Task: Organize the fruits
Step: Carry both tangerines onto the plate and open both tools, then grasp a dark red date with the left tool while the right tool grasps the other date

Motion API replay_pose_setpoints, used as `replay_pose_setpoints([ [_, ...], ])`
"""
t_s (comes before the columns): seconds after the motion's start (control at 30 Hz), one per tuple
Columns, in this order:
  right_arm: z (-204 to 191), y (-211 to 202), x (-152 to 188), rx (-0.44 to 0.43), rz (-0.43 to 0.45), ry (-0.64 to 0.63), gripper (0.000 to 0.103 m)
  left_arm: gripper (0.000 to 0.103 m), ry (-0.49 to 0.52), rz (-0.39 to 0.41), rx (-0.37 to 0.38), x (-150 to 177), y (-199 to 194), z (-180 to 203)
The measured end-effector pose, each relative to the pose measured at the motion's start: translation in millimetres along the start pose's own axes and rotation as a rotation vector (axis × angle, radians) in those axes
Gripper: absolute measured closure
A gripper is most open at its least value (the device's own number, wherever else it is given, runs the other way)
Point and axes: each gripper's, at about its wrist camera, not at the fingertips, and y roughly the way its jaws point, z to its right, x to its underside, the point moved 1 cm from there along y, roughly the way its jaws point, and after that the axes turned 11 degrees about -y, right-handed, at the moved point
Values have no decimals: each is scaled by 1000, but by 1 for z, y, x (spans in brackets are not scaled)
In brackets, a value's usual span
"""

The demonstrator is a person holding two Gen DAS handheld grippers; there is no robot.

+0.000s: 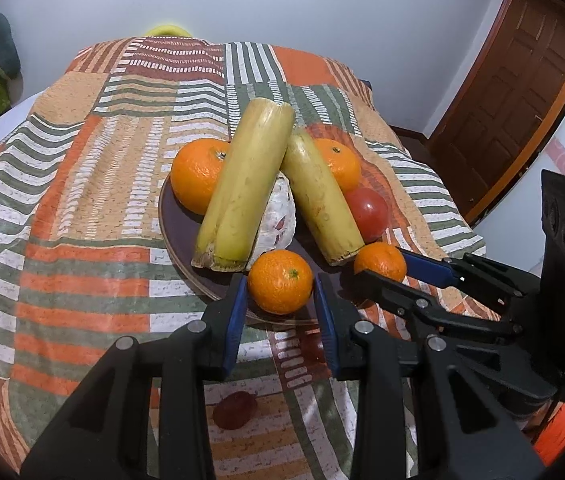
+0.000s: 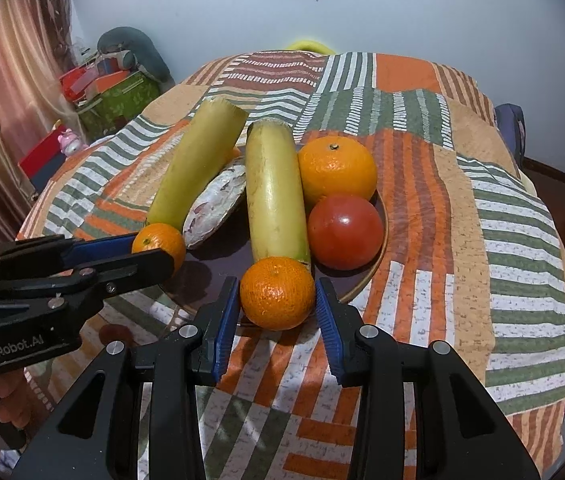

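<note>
A dark round plate (image 1: 174, 232) (image 2: 366, 276) on the patterned tablecloth holds two yellow-green cane pieces (image 1: 242, 184) (image 2: 276, 192), two large oranges (image 1: 196, 176) (image 2: 336, 172), a red tomato (image 1: 368, 210) (image 2: 344, 232) and a white speckled fruit half (image 1: 280, 216) (image 2: 214, 208). My left gripper (image 1: 280, 296) stands around a small mandarin (image 1: 280, 282) at the plate's front edge, pads close to its sides. My right gripper (image 2: 276, 300) stands around a second mandarin (image 2: 276, 292) (image 1: 380, 262), pads touching or nearly so. Each gripper shows in the other's view, the right (image 1: 394, 268) and the left (image 2: 150, 250).
A dark red fruit (image 1: 234, 410) lies on the cloth below the left gripper. Boxes and a grey cushion (image 2: 134, 48) stand at the far left. A wooden door (image 1: 522, 100) is at the right. The tablecloth drops off at the table's edges.
</note>
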Motion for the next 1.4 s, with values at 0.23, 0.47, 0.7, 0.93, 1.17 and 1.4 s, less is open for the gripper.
replay_pose_setpoints([
  [0.23,1,2,0,0,-13,2,67,70,0,-5,3,-1,-1,3],
  [0.47,3,-9,-2,-2,3,17,64,70,5,4,-7,3,-17,1],
  [0.7,-8,-24,1,10,8,-3,60,67,20,-3,-37,15,-37,-6],
  [0.93,-19,-28,11,1,-18,-11,58,66,23,-69,-58,43,-36,-22],
  [1.17,-30,-20,19,-18,-51,-5,58,66,47,-111,-68,64,-22,-23],
  [1.4,-39,0,19,-42,-95,-27,58,67,32,-88,-45,64,-16,-24],
])
